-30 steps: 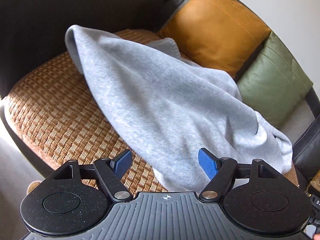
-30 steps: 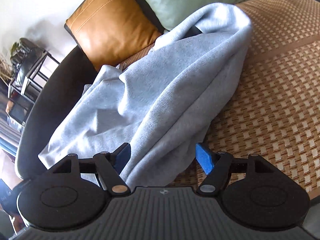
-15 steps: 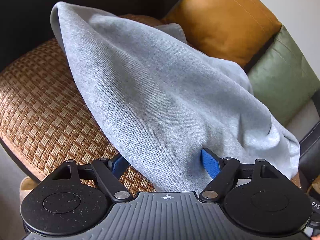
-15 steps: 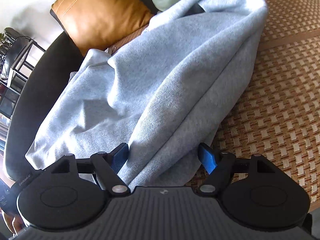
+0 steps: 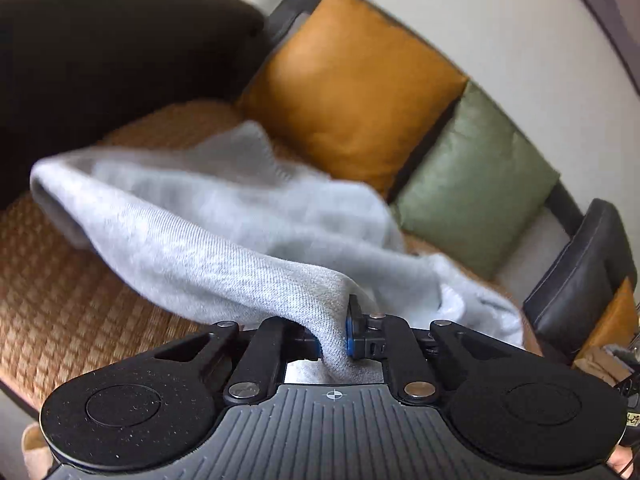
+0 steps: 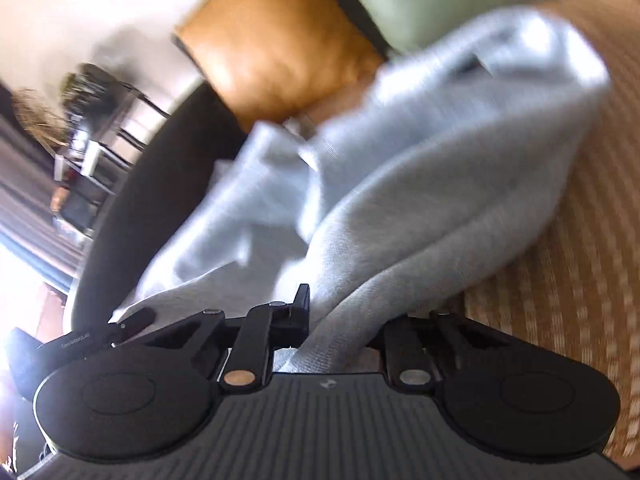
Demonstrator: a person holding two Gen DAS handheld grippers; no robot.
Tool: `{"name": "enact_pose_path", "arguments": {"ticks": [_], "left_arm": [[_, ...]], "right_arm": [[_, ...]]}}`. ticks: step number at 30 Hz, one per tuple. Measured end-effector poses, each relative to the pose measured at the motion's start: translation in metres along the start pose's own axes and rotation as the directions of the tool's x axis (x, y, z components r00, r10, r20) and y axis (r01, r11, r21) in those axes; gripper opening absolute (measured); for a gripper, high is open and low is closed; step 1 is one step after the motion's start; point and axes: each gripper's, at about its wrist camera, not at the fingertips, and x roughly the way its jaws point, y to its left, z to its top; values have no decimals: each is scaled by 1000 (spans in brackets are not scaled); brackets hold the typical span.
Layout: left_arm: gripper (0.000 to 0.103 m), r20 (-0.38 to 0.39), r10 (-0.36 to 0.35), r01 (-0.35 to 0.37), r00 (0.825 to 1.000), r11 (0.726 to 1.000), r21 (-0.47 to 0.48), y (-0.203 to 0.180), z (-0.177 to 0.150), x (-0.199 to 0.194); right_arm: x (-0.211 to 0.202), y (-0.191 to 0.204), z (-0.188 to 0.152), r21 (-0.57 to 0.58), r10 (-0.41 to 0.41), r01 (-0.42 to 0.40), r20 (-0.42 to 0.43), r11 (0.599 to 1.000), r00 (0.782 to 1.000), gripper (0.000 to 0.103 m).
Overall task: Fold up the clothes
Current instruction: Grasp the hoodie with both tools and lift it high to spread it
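Note:
A light grey sweatshirt (image 5: pixel 240 216) lies crumpled across the woven seat mat of a sofa (image 5: pixel 80 300). My left gripper (image 5: pixel 334 336) is shut on a fold of its near edge, and the cloth rises from the seat into the jaws. In the right wrist view the same grey sweatshirt (image 6: pixel 420 200) stretches away from my right gripper (image 6: pixel 340 328), which is shut on another bunch of its edge. The right finger pad is hidden under the fabric. Both views are blurred by motion.
An orange cushion (image 5: pixel 352 80) and a green cushion (image 5: pixel 476 176) lean on the sofa back. A dark armrest (image 5: pixel 100 52) curves at the left, another dark armrest (image 5: pixel 580 272) at the right. A metal rack (image 6: pixel 100 120) stands beyond the sofa.
Both grippers have gone from open around the sweatshirt's edge to shut on it. The fabric is now lifted off the seat, and both cameras have swung.

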Motion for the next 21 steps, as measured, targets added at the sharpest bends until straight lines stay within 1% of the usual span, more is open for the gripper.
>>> {"name": "enact_pose_path", "arguments": {"ticks": [2, 4, 7, 10, 12, 16, 19, 21], "left_arm": [[6, 72, -45, 44, 996, 999, 16, -18, 24, -20], [6, 133, -77, 72, 988, 997, 36, -36, 48, -38], [6, 213, -100, 85, 972, 993, 81, -64, 78, -61], [6, 282, -124, 86, 951, 986, 141, -93, 101, -88], [6, 316, -138, 85, 939, 981, 175, -110, 114, -105], [6, 370, -166, 80, 914, 968, 237, -142, 136, -137], [6, 392, -203, 104, 897, 960, 260, -160, 147, -156], [6, 400, -234, 117, 886, 948, 296, -171, 149, -173]], "right_arm": [[-24, 23, 21, -55, 46, -42, 69, 998, 997, 17], [-47, 46, 42, -110, 78, -65, 123, 992, 989, 17], [-81, 81, 74, -194, 131, -91, 201, 977, 971, 17], [-104, 116, 99, -281, 147, -71, 256, 957, 955, 16], [-116, 137, 113, -315, 154, -59, 286, 947, 946, 16], [-151, 170, 126, -386, 182, -36, 350, 922, 919, 16], [-177, 194, 136, -436, 206, -14, 396, 900, 895, 16], [-196, 208, 140, -468, 225, -1, 424, 884, 877, 16]]}}
